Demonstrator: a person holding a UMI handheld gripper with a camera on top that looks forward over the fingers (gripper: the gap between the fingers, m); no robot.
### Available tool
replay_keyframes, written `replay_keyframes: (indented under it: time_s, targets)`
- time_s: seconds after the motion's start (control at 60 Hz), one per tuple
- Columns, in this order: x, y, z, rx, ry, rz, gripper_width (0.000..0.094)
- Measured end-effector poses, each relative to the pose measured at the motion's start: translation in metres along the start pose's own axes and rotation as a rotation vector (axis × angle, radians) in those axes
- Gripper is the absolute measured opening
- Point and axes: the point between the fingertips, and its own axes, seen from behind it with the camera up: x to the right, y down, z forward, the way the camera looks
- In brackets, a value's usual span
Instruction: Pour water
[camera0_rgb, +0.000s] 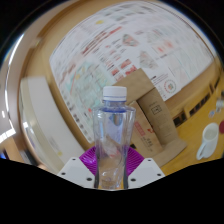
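Standing between the gripper's two fingers is a clear water bottle with a white cap — both pads press its sides. Behind it sits a cardboard box — and a big poster.

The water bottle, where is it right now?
In the gripper view, the water bottle stands upright between the hand-held gripper's fingers, in front of a cardboard box.

Clear plastic bottle, white cap on, upright between the fingers.
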Motion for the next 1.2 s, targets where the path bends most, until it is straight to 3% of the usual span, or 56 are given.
replay_keyframes:
  time_s: [0.267,0.65,0.867,1.0,1.083,1.2]
  targets:
    - [0.034,-0.09,-0.018,0.114,-0.316,0.846,0.0318]
    - [0.167,-0.078,-0.027,0.256,-0.335,1.565,0.0318]
    - [0.152,-0.09,-0.026,0.18,-0.336,1.49,0.0316]
    - [0.132,-0.116,-0.028,0.117,-0.283,1.075,0.0318]
    - [0.125,-0.154,-0.036,0.134,-0.226,0.727,0.0318]
    - [0.141,-0.212,-0.052,0.229,-0.102,0.272,0.0319]
